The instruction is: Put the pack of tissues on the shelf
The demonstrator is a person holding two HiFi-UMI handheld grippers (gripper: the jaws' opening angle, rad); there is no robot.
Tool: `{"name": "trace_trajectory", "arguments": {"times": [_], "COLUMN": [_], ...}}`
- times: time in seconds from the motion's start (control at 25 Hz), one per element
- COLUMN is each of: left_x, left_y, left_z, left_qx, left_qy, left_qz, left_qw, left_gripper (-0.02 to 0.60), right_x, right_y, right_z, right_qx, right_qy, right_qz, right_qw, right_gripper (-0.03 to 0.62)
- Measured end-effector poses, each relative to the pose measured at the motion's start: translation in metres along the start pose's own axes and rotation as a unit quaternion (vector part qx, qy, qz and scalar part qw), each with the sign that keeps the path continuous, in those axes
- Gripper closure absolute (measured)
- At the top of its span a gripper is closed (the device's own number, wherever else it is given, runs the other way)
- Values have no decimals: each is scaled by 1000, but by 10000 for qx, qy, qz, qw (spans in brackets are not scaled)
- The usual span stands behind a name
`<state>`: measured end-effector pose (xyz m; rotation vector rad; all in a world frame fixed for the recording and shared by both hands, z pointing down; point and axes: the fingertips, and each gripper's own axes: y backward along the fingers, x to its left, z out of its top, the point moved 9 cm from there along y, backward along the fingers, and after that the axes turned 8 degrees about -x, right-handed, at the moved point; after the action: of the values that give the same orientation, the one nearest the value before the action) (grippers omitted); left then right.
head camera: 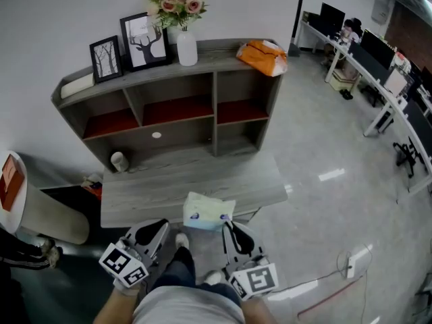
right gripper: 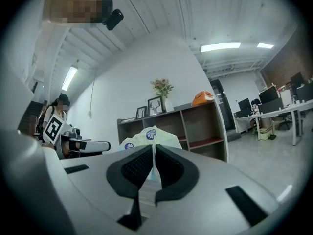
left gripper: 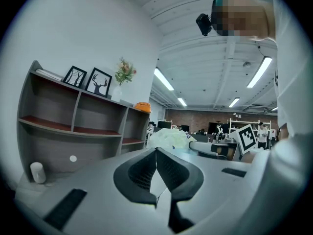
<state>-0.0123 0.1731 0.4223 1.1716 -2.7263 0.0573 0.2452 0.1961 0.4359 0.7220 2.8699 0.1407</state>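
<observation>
Pack of tissues [head camera: 208, 212]: it is picked up and hangs in the air over the front edge of the desk [head camera: 155, 187], a little right of the middle. It is well short of the shelf [head camera: 219, 51] that stands along the desk's back edge. My right hand-held gripper [right gripper: 155, 149] is clamped on the near edge of its wrapper, with the bulk of the pack sticking out past the jaws. My left hand-held gripper [left gripper: 156, 151] has its jaws pressed together on nothing and sits just left of the pack, not touching it.

As I judge it, the pick-up is done. The carry across the desk, the set-down on the shelf and the release are all left to do.

Counted:
- One pack of tissues.
- Two hand-held grippers.
- One shelf on one desk.
- On the shelf's top board:
  - two picture frames, one [head camera: 106, 58] left of the other [head camera: 145, 40];
  - one vase of flowers [head camera: 187, 48];
  - one orange bag [head camera: 263, 56] at the right corner;
  - one pale flat thing [head camera: 77, 85] at the left end, which I cannot identify.
- One small white cup [head camera: 119, 160] on the desk by the shelf's lower left corner.

The three red-floored compartments look bare.
</observation>
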Motion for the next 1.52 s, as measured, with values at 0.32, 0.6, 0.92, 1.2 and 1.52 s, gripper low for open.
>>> {"name": "trace_trajectory", "arguments": {"times": [0.32, 0.6, 0.92, 1.2, 1.52], "left_x": [35, 91, 173, 238, 293], "left_y": [-14, -35, -64, -74, -77], "left_z": [-11, -8, 10, 29, 39], "left_qx": [8, 8, -10, -24, -31], "left_qy": [171, 319, 344, 338, 291], "left_qz": [57, 116, 149, 89, -70], "left_qw": [9998, 9994, 9993, 9994, 9995], "left_gripper": [565, 565, 565, 565, 565], "right_x": [-15, -28, -37, -36, -29], "right_y": [-32, -85, -179, -260, -337], "right_z": [-11, -22, -26, -26, -23], "right_qx": [182, 301, 378, 293, 98], "right_qy": [-84, -197, -109, -22, 243], "right_qz": [-90, -148, -120, -166, -221], "right_qw": [9998, 9992, 9992, 9994, 9994], "right_gripper": [568, 568, 568, 568, 568]}}
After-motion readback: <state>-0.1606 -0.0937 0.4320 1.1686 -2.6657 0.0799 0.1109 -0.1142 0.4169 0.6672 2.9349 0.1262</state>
